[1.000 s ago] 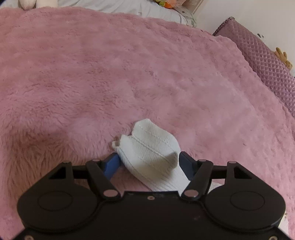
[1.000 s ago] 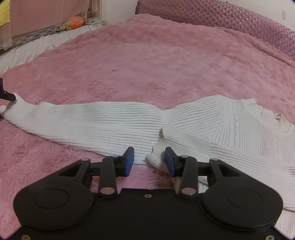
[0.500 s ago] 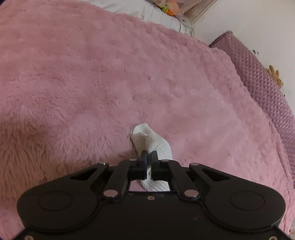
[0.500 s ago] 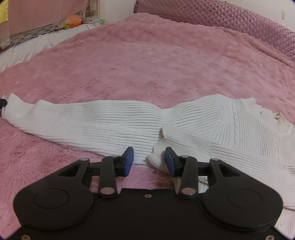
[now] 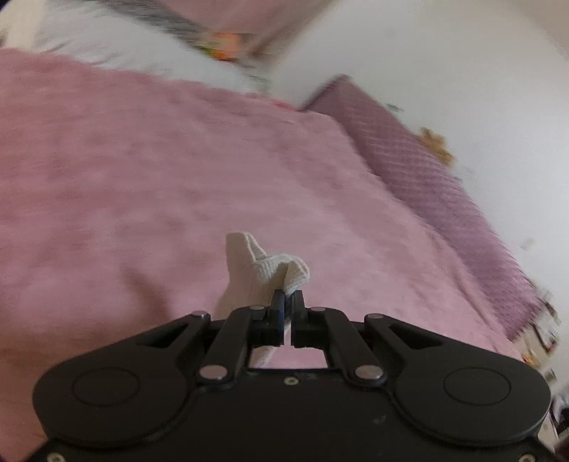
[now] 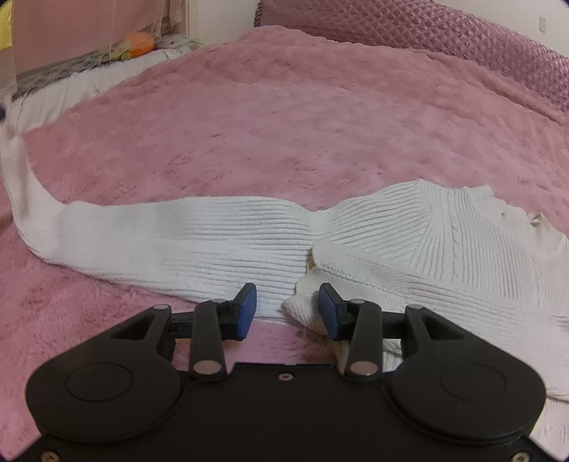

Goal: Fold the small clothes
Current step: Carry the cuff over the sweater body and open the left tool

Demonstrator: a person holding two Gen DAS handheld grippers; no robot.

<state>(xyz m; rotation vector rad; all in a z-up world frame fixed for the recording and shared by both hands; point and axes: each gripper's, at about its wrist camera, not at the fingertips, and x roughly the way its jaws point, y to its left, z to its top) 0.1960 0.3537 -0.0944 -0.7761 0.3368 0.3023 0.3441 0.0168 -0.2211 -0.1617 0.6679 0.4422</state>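
A small white ribbed sweater (image 6: 409, 245) lies on a fluffy pink blanket (image 6: 302, 124). Its long sleeve (image 6: 170, 234) stretches to the left, and its end rises off the blanket at the far left edge. My left gripper (image 5: 287, 302) is shut on the sleeve cuff (image 5: 266, 266) and holds it above the blanket. My right gripper (image 6: 287, 309) is open and low over the sweater's near edge, with a folded corner of knit (image 6: 302, 305) between its blue pads.
A quilted purple headboard cushion (image 6: 426, 32) runs along the far side, also in the left wrist view (image 5: 444, 199). A white sheet (image 6: 89, 85) with an orange toy (image 6: 140, 42) lies at the far left. A white wall (image 5: 462, 71) rises behind.
My left gripper closed on the sleeve cuff and has lifted it off the blanket, so the sleeve end now rises at the left. My right gripper has stayed in place, open.
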